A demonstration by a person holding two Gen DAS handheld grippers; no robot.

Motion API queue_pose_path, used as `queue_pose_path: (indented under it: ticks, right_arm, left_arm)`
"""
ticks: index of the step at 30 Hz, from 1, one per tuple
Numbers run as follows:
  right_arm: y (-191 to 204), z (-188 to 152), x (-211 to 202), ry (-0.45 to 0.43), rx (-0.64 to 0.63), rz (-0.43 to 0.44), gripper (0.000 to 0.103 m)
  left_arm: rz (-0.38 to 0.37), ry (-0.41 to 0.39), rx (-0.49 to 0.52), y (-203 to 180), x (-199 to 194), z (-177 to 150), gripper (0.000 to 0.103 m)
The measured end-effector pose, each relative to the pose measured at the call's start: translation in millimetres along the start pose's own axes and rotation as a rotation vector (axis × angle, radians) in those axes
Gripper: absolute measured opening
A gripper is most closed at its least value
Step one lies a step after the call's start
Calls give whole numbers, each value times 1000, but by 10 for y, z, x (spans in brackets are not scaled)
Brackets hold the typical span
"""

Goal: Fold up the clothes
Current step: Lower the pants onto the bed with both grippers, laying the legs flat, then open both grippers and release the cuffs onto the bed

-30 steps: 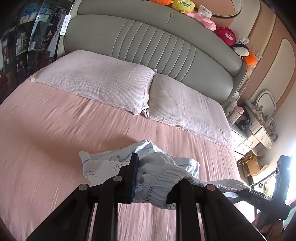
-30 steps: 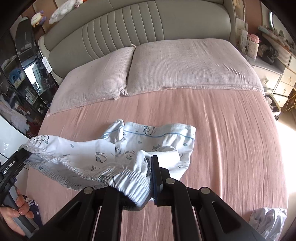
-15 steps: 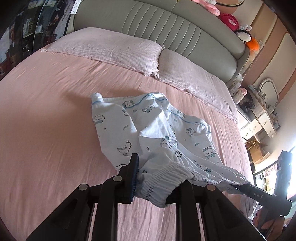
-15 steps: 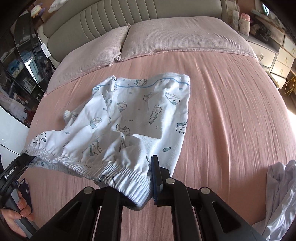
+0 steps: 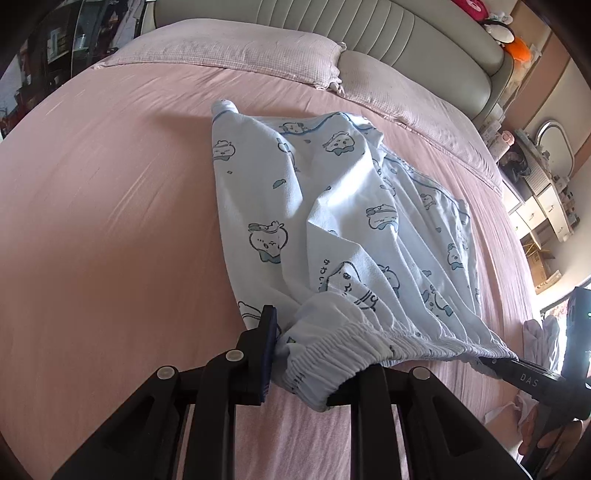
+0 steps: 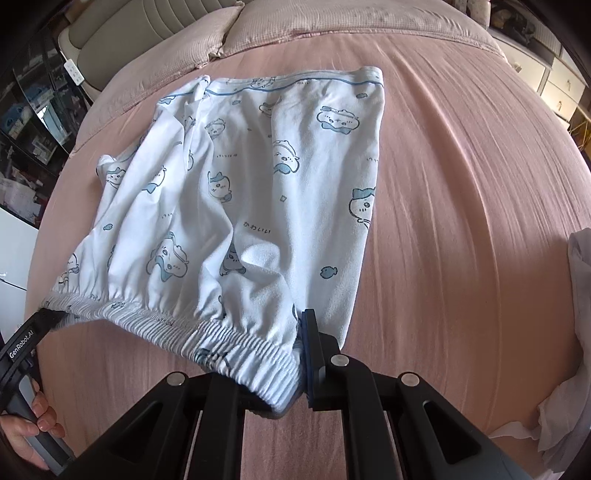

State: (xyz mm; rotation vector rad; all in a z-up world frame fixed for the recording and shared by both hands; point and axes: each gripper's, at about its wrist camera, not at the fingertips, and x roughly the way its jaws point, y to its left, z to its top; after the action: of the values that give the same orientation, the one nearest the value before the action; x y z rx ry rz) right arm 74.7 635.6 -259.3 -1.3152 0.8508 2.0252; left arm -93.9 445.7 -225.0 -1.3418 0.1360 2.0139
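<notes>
Gripping the elastic waistband at its two ends, a pair of hand-held grippers stretches white shorts [image 6: 255, 192] printed with blue cartoon animals across a pink bed [image 6: 461, 184]. The left gripper [image 5: 314, 363] has its fingers clamped on the gathered waistband at the garment's left end, the bunched elastic filling the gap between the blue-padded finger and its partner. The right gripper [image 6: 282, 365] pinches the opposite end the same way, fabric wedged tight against its blue pad. Between the two, the waistband hangs taut and slightly lifted off the sheet at the near side of the bed, while the legs of the shorts lie spread on the mattress, their blue-trimmed hems pointing toward the far end. The left leg is rumpled and partly folded over itself; the right leg lies flatter.

Two pale pink pillows [image 5: 236, 48] sit side by side at the far end against a grey padded headboard [image 5: 406, 29]. Another white garment [image 6: 569, 332] lies crumpled at the right edge of the bed. A person's fingers [image 6: 40, 417] wrap the left gripper's handle, seen from the right wrist camera. White drawers [image 6: 554, 77] stand beyond the bed's far right corner.
</notes>
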Motion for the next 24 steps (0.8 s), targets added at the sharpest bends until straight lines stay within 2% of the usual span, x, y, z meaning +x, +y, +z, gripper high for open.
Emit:
queue_pose_path:
  ticks: [6,19,20,22,24]
  right_arm:
    - [25,-23,123,22,13,-1,7]
    - [103,-15,86,31,-10,-9,8]
    - [106,-17,92,33,-7,-5,9]
    - [104,-6,106,43,5,-2,18]
    - [104,11,111,52,18,7,20]
  left_arm:
    - [24,30,-2,-2,73,-58,17]
    - [66,79,8,23,90,-126,17]
    - [69,86,2,33,91,-125,17]
    - [78,102,-8,44,89,-108,17]
    - [79,110,-14,40,80,-78,18]
